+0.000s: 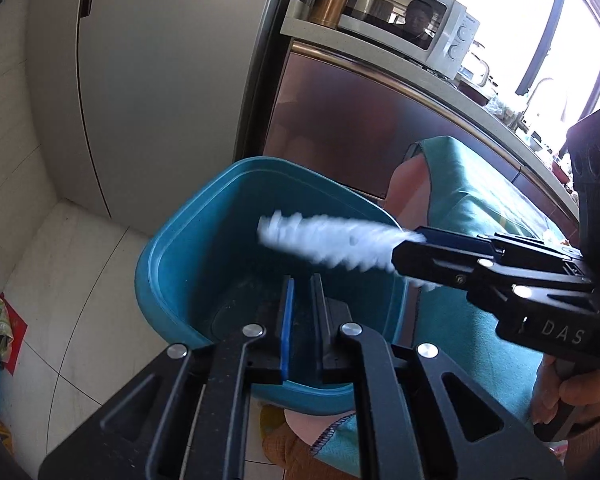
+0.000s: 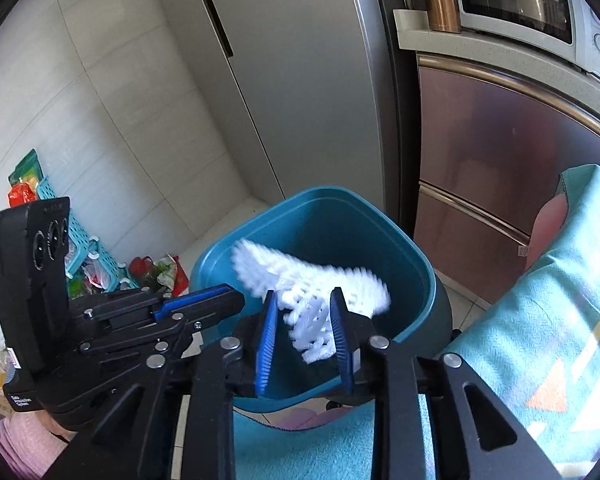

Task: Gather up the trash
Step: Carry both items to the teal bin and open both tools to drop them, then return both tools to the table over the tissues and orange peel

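Foam netting, white, is the trash in hand; from the left wrist view it sticks out of my right gripper and hangs over the open mouth of the blue bin. It's motion-blurred, so I can't judge how much of it is actually pinched. My left gripper sits low at the bin's near rim, fingers close together with only a narrow gap and nothing between them. Risk here: the free end of the netting reaches toward the far rim; if I let go while it's swinging it could drape over the edge or drop to the floor instead of falling inside. The left fingers are also near enough to the rim to knock the bin if I shift.

Right wrist view: netting runs between the blue pads. Pads look spread about as wide as the piece, so I can't tell if they're clamped or already loosening. Bin is directly below, left gripper just beside its rim. Light, springy foam may snag on the ribbed pads and not drop when I open. It could also catch on the left gripper. The teal cloth beside the bin is another place it could land.
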A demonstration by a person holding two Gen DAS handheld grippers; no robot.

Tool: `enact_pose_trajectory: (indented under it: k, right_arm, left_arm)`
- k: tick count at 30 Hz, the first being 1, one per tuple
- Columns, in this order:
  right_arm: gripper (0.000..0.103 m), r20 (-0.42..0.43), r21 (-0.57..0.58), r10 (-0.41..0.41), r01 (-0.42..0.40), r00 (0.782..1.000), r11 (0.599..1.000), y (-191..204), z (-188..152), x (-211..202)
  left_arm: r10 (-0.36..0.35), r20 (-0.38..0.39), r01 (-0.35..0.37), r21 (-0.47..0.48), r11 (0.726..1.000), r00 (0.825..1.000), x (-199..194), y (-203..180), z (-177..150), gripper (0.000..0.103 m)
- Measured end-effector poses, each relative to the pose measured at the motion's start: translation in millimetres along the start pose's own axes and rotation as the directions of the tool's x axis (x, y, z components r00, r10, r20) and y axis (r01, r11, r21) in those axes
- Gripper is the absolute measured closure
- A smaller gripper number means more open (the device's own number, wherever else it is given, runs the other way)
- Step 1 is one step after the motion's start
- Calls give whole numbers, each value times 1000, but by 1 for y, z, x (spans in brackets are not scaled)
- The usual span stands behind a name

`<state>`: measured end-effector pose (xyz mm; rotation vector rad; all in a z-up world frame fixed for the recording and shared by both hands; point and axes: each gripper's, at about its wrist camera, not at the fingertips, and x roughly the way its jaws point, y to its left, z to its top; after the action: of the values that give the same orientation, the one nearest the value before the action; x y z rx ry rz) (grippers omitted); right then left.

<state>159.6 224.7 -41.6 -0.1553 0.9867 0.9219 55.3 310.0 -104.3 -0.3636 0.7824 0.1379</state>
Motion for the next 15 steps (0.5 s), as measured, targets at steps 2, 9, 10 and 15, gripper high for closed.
enact_pose_trajectory:
  k: [2, 9, 10, 15]
  right_arm:
    - [70, 3, 12, 0, 0, 1000, 1000, -3, -1, 0]
    - [67, 53, 51, 14, -16, 998, 999, -17, -19, -20]
    - [67, 62, 54, 18, -21, 998, 998, -18, -22, -26]
    - [65, 131, 73, 28, -37, 991, 997, -27, -45, -68]
  left_arm:
    - [3, 6, -3, -5, 1000, 1000, -2, 1, -2, 94]
    - [1, 36, -2, 20, 1000, 999, -12, -10, 0, 89]
    - [-7, 43, 6, 26, 1000, 999, -15, -13, 0, 87]
    - [-66, 78, 60, 75, 995, 995, -27, -39, 3, 77]
